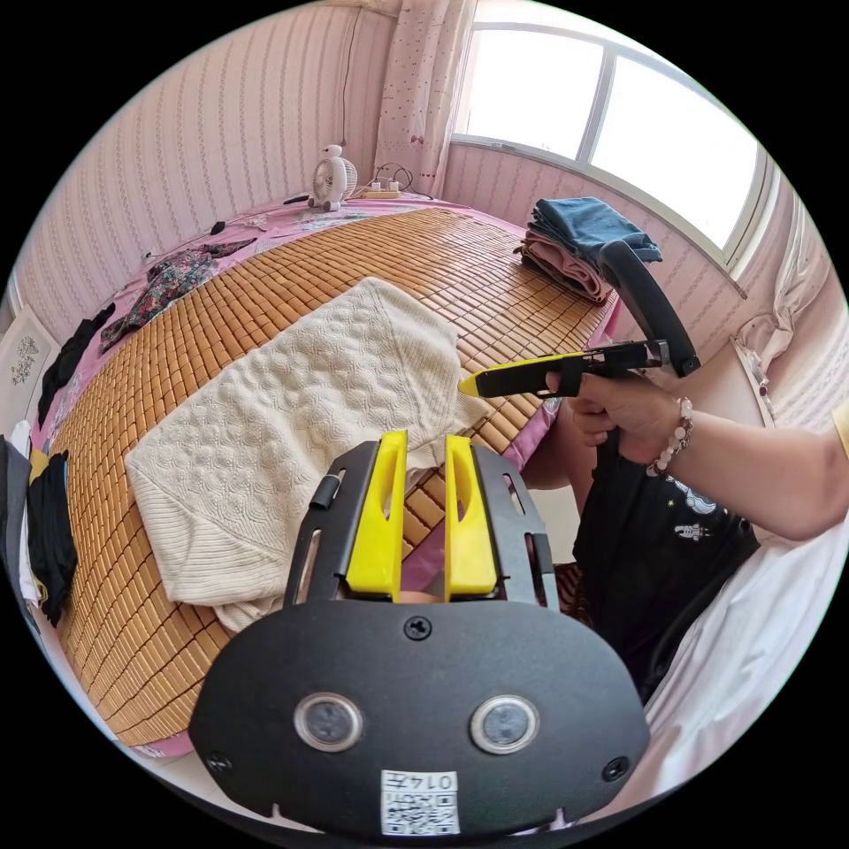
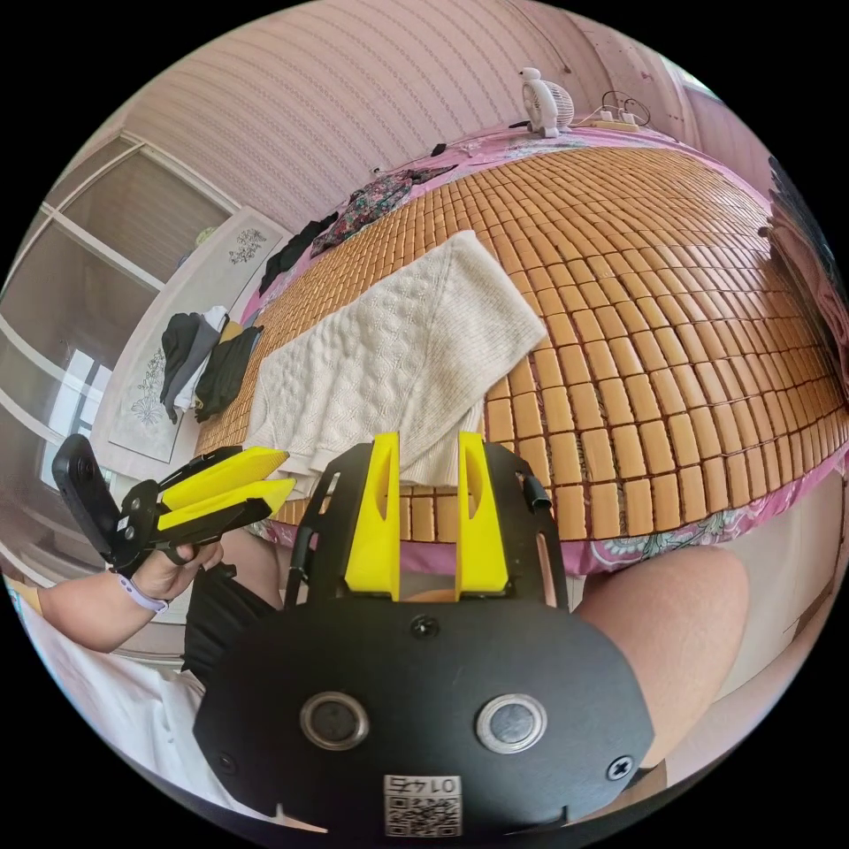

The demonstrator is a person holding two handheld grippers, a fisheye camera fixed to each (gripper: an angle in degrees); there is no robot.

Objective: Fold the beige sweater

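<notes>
The beige sweater (image 1: 292, 424) (image 2: 398, 354) lies folded into a rough rectangle on the bamboo mat (image 1: 478, 265) (image 2: 663, 309), near the bed's front edge. In the left gripper view my left gripper (image 1: 424, 442) hovers over the sweater's near hem, its yellow jaws apart with nothing between them. To its right a hand holds my right gripper (image 1: 464, 386) just off the sweater's corner. In the right gripper view my right gripper (image 2: 429, 442) hangs open above the sweater's near edge without touching it. My left gripper (image 2: 287, 473) shows at the left, jaws slightly parted.
A stack of folded clothes (image 1: 575, 243) sits on the mat by the window. A small white fan (image 1: 332, 177) (image 2: 544, 102) stands at the far end. A floral garment (image 1: 168, 283) and dark clothes (image 1: 49, 522) (image 2: 212, 363) lie along the far side. The person's legs are against the bed edge.
</notes>
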